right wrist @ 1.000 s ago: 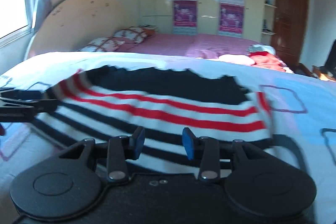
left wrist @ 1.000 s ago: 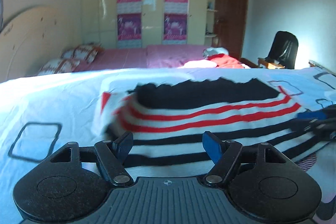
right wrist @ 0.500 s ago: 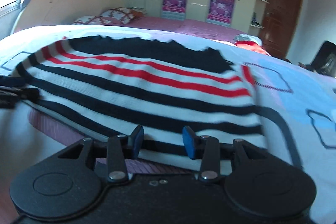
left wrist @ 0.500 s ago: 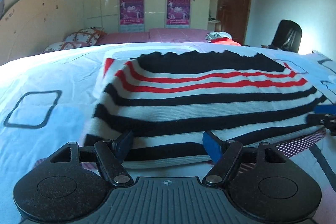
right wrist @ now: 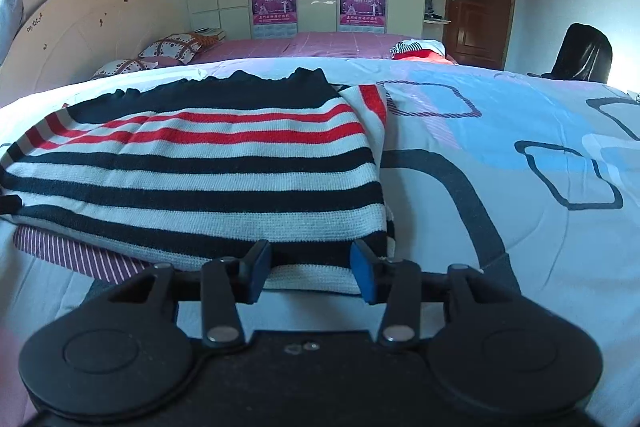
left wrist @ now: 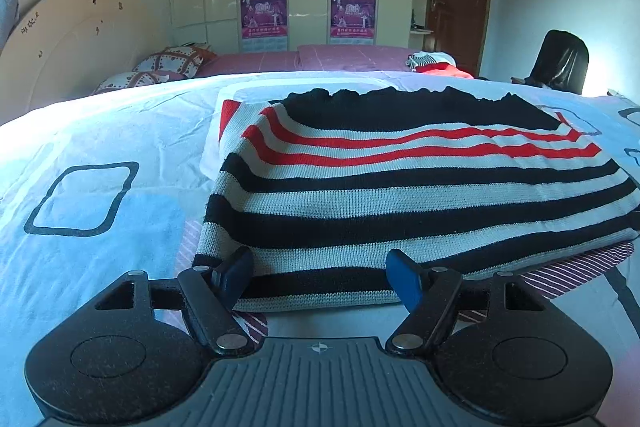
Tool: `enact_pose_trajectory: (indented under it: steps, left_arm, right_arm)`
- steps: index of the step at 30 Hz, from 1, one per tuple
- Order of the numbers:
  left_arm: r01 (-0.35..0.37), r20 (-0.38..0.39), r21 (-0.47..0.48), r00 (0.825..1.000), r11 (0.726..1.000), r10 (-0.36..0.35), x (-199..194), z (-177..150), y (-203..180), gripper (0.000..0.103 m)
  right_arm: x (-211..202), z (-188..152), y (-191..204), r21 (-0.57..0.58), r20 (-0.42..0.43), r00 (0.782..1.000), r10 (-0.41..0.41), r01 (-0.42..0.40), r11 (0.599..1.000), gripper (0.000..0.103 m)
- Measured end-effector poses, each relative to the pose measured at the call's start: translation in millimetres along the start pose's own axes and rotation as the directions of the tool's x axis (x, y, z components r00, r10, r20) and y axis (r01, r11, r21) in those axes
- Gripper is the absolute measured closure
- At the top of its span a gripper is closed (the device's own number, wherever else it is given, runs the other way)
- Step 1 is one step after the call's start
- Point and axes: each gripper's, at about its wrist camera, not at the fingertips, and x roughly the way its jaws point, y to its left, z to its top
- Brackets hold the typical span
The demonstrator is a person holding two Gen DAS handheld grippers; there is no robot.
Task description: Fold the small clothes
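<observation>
Both grippers sit at the sweater's (left wrist: 400, 195) near hem, left gripper (left wrist: 320, 281) wide, right gripper (right wrist: 312, 267) opening empty: release cleanly, then square the fold.

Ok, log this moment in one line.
striped knit sweater: folded on bed sheet | left gripper: open | right gripper: opening, nothing gripped
</observation>
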Motion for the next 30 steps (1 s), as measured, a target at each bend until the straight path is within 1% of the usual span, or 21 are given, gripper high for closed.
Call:
enact_pose_trajectory:
  steps: [5,7,12,15,17,18,19,20,21,22,23,24,25,26,27,28,29,30]
  left_arm:
    - [-0.009,0.012,-0.004,1.000,1.000,0.009,-8,3,2,0.030]
    - [-0.002,-0.003,-0.006,1.000,1.000,0.002,-6,1,7,0.030]
    - [0.030,0.008,0.003,1.000,1.000,-0.030,-2,-5,13,0.030]
    - [0.054,0.012,-0.012,0.998,0.998,-0.054,-5,-5,17,0.030]
    - [0.073,0.006,-0.071,0.997,0.995,-0.073,-18,-2,24,0.030]
    - [0.095,0.018,-0.120,0.995,0.988,-0.094,-28,-2,29,0.030]
    - [0.133,0.033,-0.164,0.991,0.977,-0.129,-36,-3,34,0.030]
    - [0.191,0.055,-0.226,0.982,0.955,-0.183,-45,-7,41,0.030]
    - [0.225,0.062,-0.278,0.974,0.934,-0.216,-48,-10,47,0.030]
    - [0.256,0.049,-0.356,0.966,0.899,-0.255,-45,-16,54,0.030]
    - [0.279,0.026,-0.446,0.954,0.850,-0.299,-36,-25,62,0.030]
    - [0.289,0.016,-0.532,0.943,0.796,-0.332,-27,-34,68,0.030]
    - [0.304,0.039,-0.595,0.935,0.744,-0.351,-21,-44,74,0.030]
    - [0.325,0.085,-0.629,0.932,0.706,-0.353,-20,-52,76,0.030]
    - [0.330,0.098,-0.635,0.931,0.698,-0.352,-19,-53,77,0.030]
    - [0.332,0.104,-0.643,0.931,0.690,-0.351,-16,-53,77,0.030]
    - [0.334,0.114,-0.658,0.930,0.675,-0.348,-13,-53,77,0.030]
    - [0.341,0.133,-0.679,0.928,0.651,-0.347,-8,-52,78,0.030]
  right_arm:
    - [-1,3,-1,-0.006,-0.010,1.000,0.012,-0.012,1.000,0.060]
    - [-1,5,0,-0.015,-0.019,1.000,0.008,-0.009,1.000,0.060]
    - [4,3,8,-0.026,-0.019,0.999,-0.033,0.033,0.999,0.058]
    - [5,4,13,-0.017,-0.026,0.998,-0.063,0.063,0.998,0.058]
    - [1,9,15,-0.003,-0.038,0.996,-0.087,0.086,0.996,0.059]
    - [-7,11,16,0.019,-0.021,0.995,-0.096,0.097,0.995,0.059]
    - [-16,11,18,0.037,0.013,0.995,-0.095,0.094,0.995,0.059]
    - [-25,10,21,0.049,0.038,0.995,-0.090,0.089,0.995,0.059]
    - [-30,9,25,0.055,0.045,0.995,-0.091,0.088,0.995,0.060]
    - [-35,7,30,0.061,0.049,0.995,-0.090,0.087,0.994,0.061]
    - [-38,6,35,0.068,0.058,0.995,-0.084,0.080,0.995,0.061]
    - [-41,5,41,0.072,0.066,0.995,-0.075,0.070,0.995,0.062]
    - [-43,5,48,0.076,0.075,0.995,-0.065,0.060,0.995,0.064]
    - [-45,6,55,0.081,0.084,0.995,-0.058,0.051,0.995,0.066]
    - [-45,8,61,0.089,0.090,0.995,-0.046,0.038,0.995,0.071]
    - [-44,10,66,0.102,0.093,0.995,-0.035,0.026,0.994,0.071]
    - [-43,12,71,0.121,0.094,0.995,-0.022,0.010,0.993,0.072]
    - [-40,16,74,0.148,0.095,0.995,-0.007,-0.007,0.989,0.072]
